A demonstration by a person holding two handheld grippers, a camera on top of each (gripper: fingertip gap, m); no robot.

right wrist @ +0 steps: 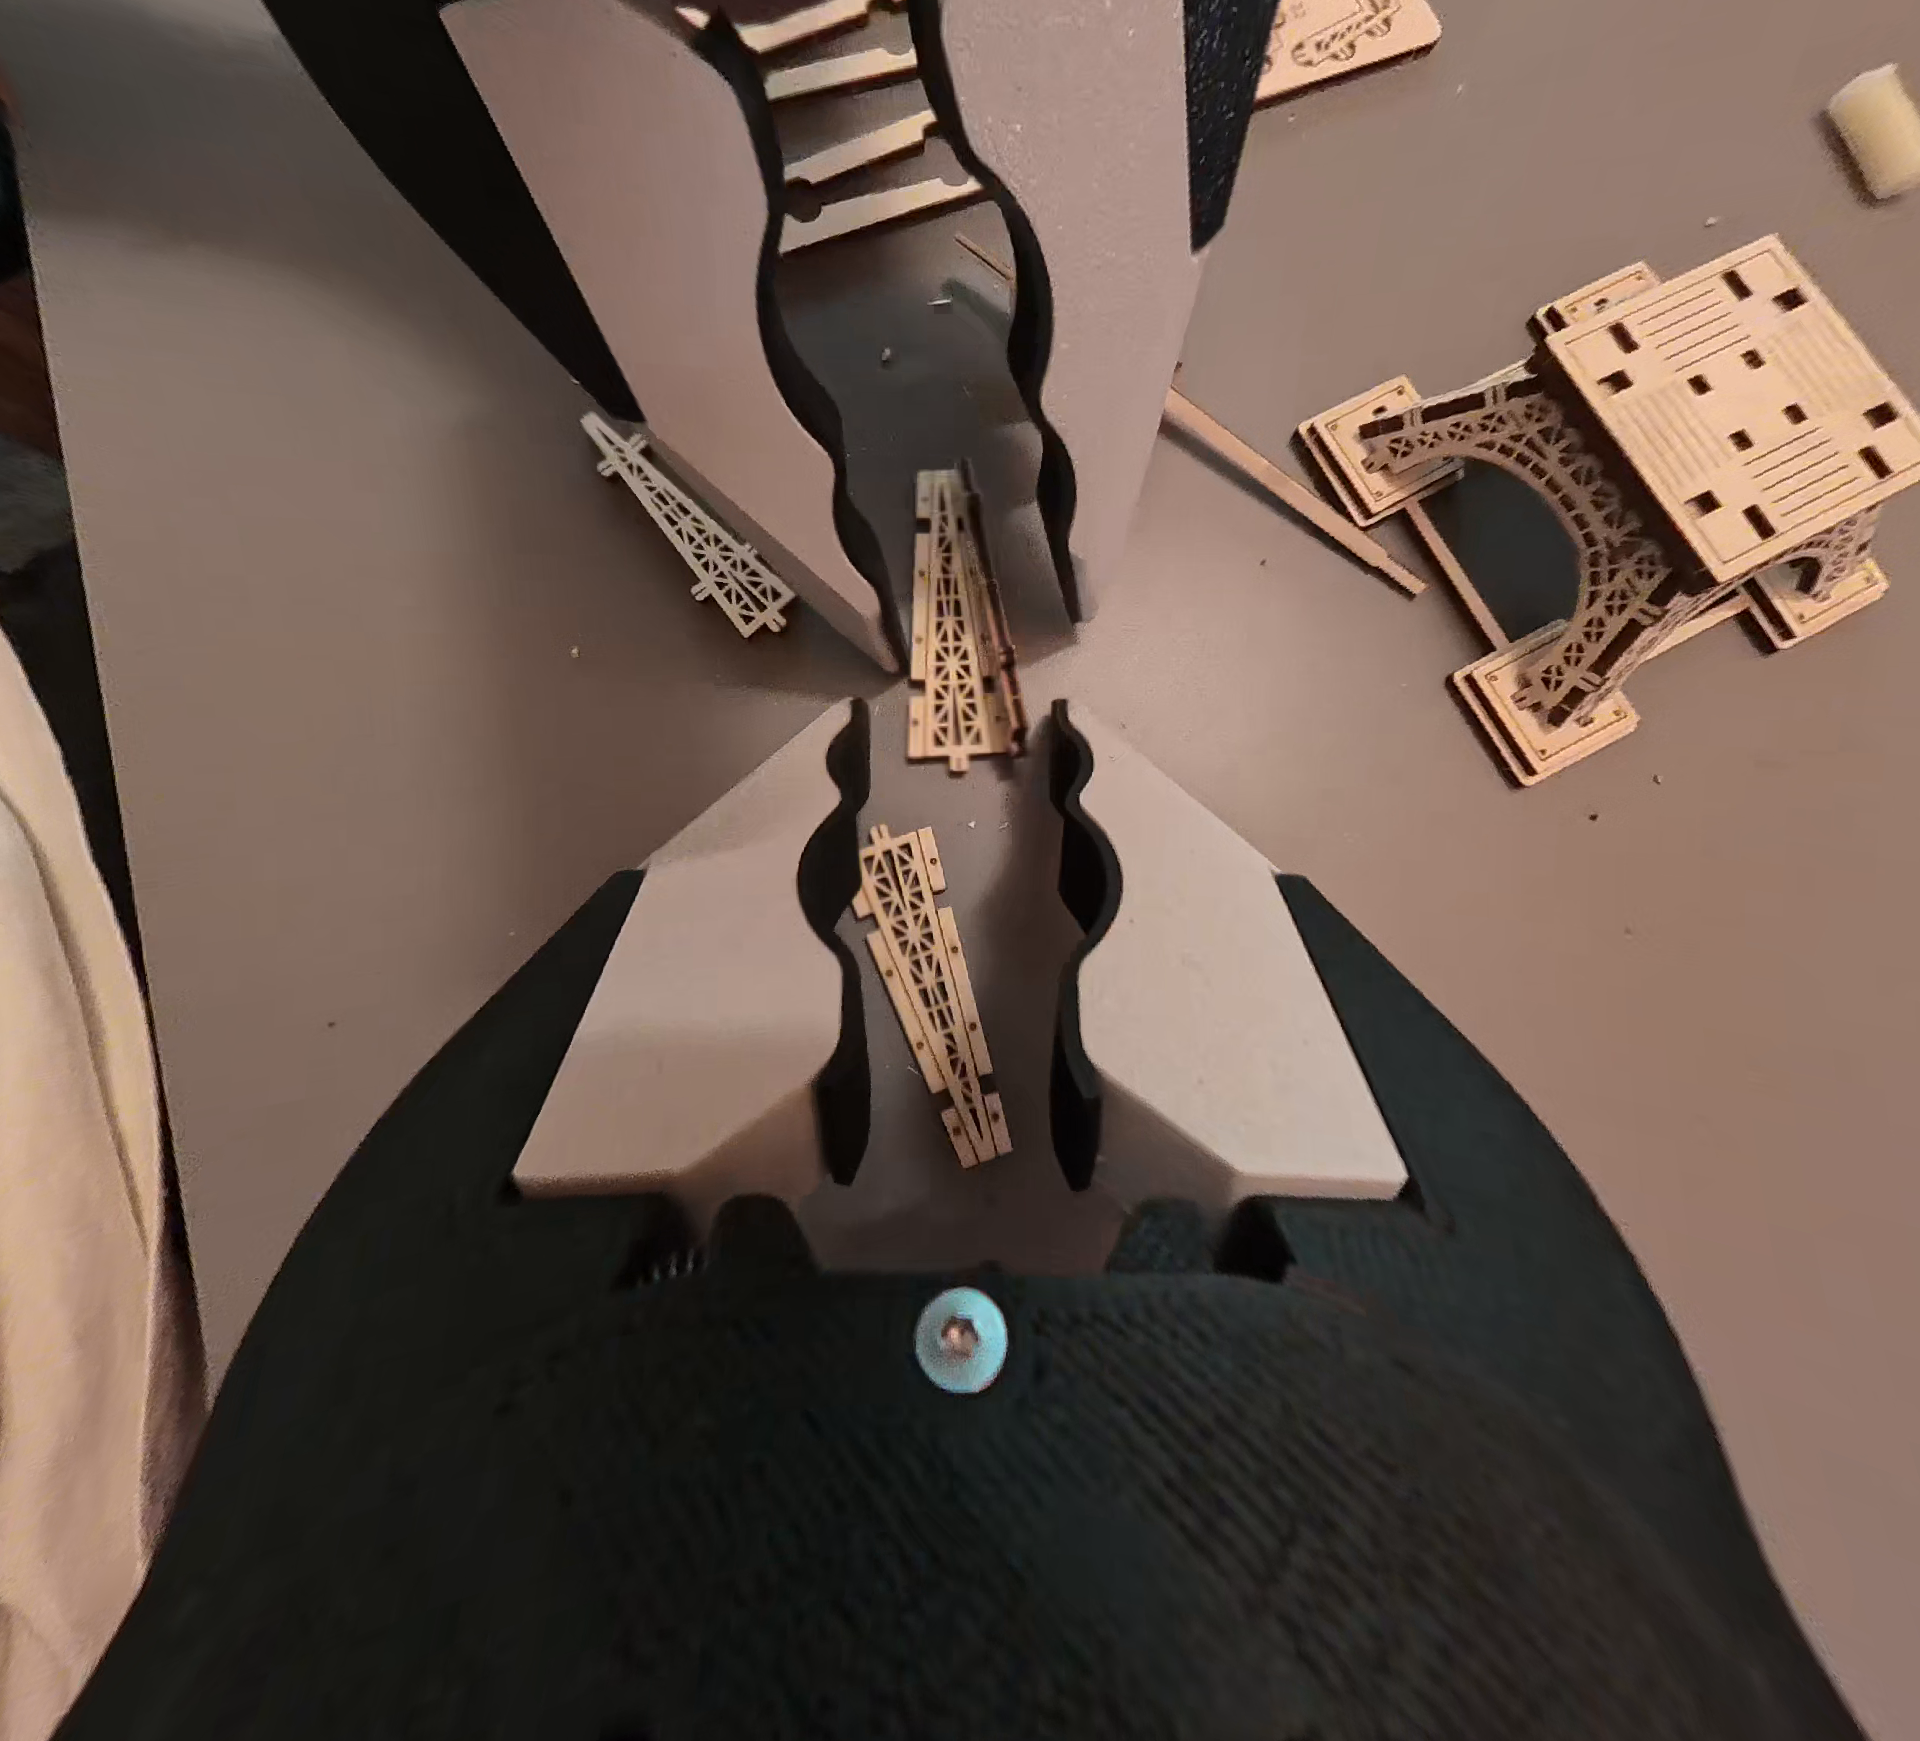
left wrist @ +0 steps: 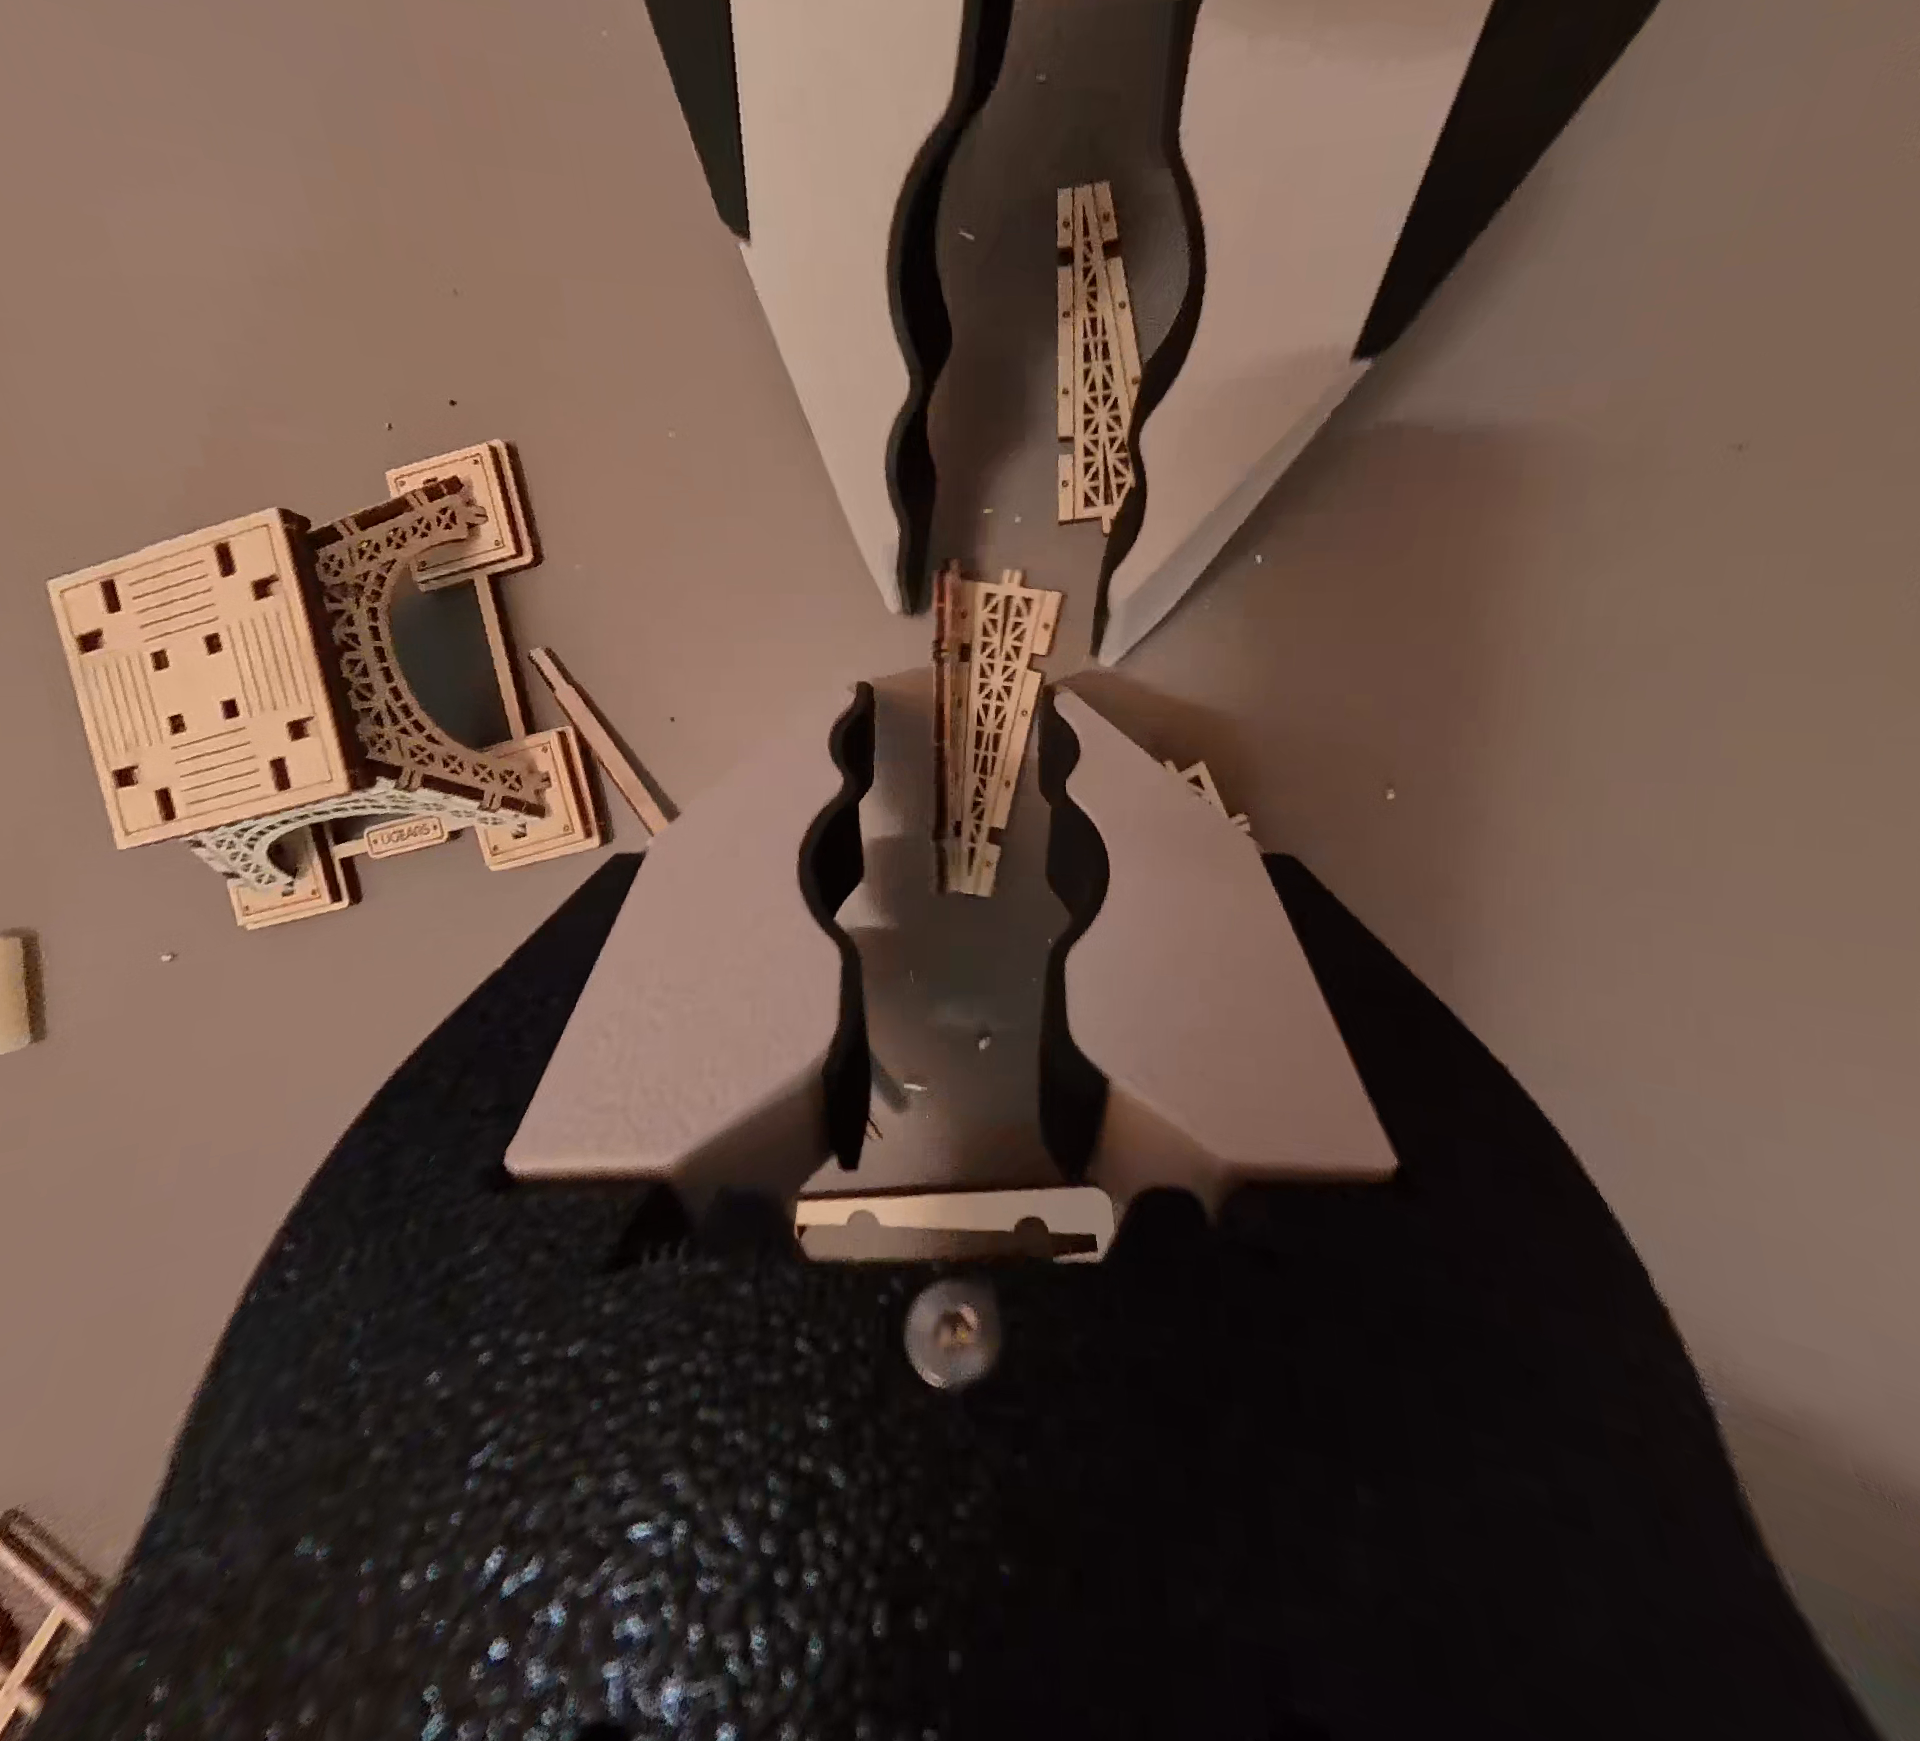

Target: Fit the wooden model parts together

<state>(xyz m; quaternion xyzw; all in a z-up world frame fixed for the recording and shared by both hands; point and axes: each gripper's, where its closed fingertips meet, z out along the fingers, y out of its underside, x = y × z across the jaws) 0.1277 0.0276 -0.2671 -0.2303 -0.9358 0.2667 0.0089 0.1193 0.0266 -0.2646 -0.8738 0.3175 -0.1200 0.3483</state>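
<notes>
Two grippers face each other over the grey table (left wrist: 312, 133), tips almost touching. Between the open, empty jaws of the left gripper (left wrist: 954, 704) lies a lattice piece (left wrist: 982, 735); another lattice strip (right wrist: 930, 974) lies between the open, empty jaws of the right gripper (right wrist: 954, 725).

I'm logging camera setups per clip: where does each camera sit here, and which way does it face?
Left wrist view: on the left gripper, looking down its open fingers at the table; the right gripper faces it.
Right wrist view: on the right gripper, looking down, the left gripper opposite; a pale sleeve at left.
Shared: both grippers, lattice strips, tower base.
</notes>
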